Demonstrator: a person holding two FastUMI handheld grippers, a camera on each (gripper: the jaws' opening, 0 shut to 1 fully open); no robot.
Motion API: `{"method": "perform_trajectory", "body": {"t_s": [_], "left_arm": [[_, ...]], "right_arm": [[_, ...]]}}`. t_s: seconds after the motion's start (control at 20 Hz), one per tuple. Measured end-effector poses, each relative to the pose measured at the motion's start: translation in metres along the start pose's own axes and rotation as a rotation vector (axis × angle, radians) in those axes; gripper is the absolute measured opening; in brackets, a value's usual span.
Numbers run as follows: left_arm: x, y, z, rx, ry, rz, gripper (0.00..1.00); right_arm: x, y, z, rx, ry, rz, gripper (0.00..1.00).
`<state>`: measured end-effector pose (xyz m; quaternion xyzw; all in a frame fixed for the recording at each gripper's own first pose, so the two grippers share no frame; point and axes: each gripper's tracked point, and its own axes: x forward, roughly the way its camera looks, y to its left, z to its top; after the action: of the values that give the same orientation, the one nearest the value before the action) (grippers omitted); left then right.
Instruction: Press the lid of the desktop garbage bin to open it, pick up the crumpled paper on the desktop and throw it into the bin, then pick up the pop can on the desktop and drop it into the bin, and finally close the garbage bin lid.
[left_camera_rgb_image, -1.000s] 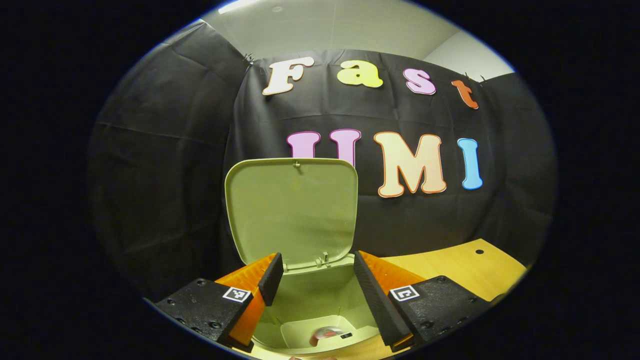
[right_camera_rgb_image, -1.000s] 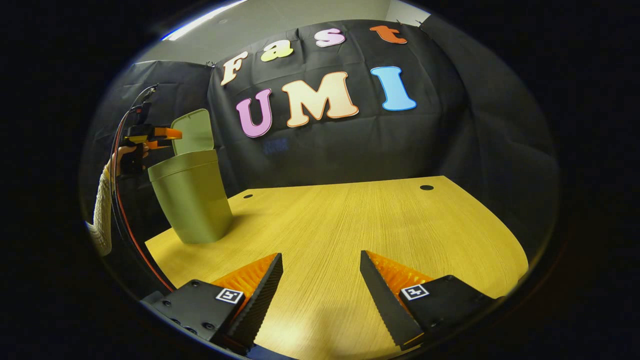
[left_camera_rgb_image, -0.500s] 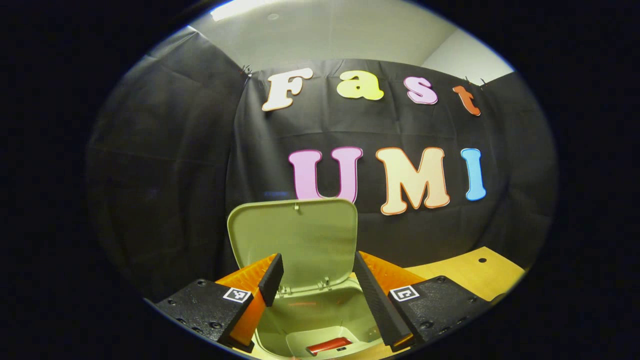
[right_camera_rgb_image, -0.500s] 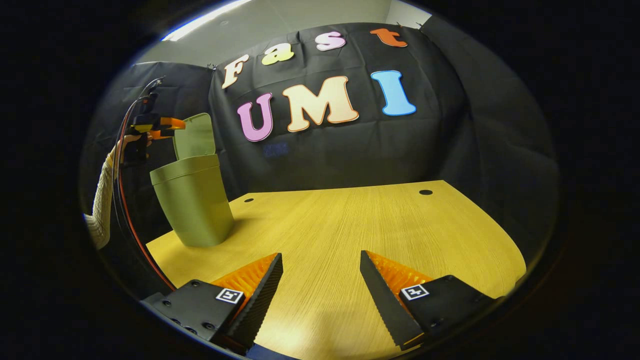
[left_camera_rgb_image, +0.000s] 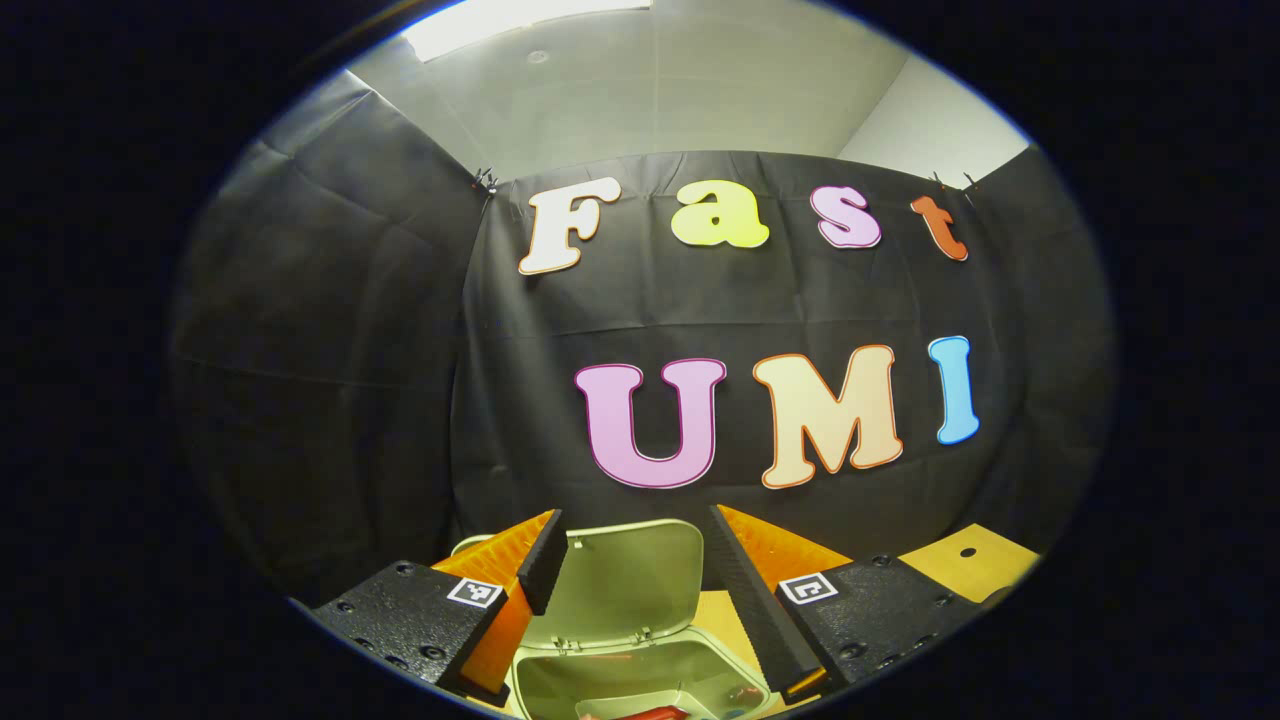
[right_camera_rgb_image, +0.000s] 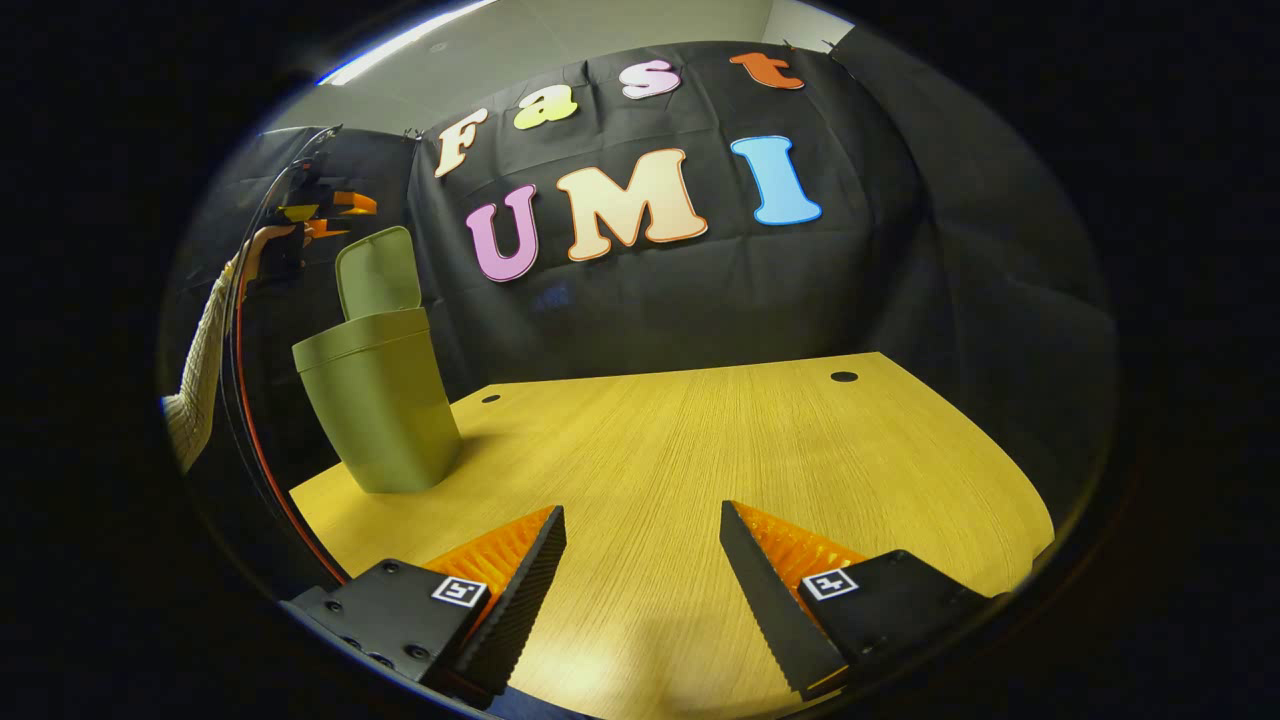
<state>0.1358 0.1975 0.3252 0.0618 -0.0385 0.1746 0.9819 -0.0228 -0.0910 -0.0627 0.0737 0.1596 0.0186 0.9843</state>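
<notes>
The olive green garbage bin (right_camera_rgb_image: 380, 410) stands on the left end of the wooden desk (right_camera_rgb_image: 700, 450), its lid (right_camera_rgb_image: 378, 272) raised upright. In the left gripper view the lid (left_camera_rgb_image: 625, 580) and the bin's open mouth (left_camera_rgb_image: 640, 675) lie below me, and a red pop can (left_camera_rgb_image: 655, 713) shows inside at the bottom edge. My left gripper (left_camera_rgb_image: 632, 525) hangs open and empty above the bin. In the right gripper view the left gripper (right_camera_rgb_image: 320, 212) is held by a hand above the lid. My right gripper (right_camera_rgb_image: 640, 515) is open and empty, low over the desk's near edge.
A sleeved arm (right_camera_rgb_image: 195, 390) and a red cable (right_camera_rgb_image: 250, 420) hang left of the bin. The desk has two small cable holes (right_camera_rgb_image: 843, 377) near its far edge. Black cloth walls close the booth behind and at both sides.
My left gripper has risen well above the bin, still open, so lid and bin have dropped low in its view. The right gripper has stayed almost still.
</notes>
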Motion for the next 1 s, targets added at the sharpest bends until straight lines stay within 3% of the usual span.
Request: {"method": "perform_trajectory", "body": {"t_s": [0.3,0.65,1.0], "left_arm": [[0.028,0.016,-0.011,0.033,0.065,0.045,0.84],[0.049,0.034,-0.032,-0.006,0.116,0.086,0.85],[0.036,0.028,-0.03,-0.027,0.13,0.069,0.87]], "right_arm": [[0.006,0.005,0.0,-0.003,0.013,-0.006,0.98],[0.014,0.009,-0.001,-0.015,0.031,-0.015,0.98],[0.017,0.012,-0.004,-0.011,0.037,-0.009,0.98]]}}
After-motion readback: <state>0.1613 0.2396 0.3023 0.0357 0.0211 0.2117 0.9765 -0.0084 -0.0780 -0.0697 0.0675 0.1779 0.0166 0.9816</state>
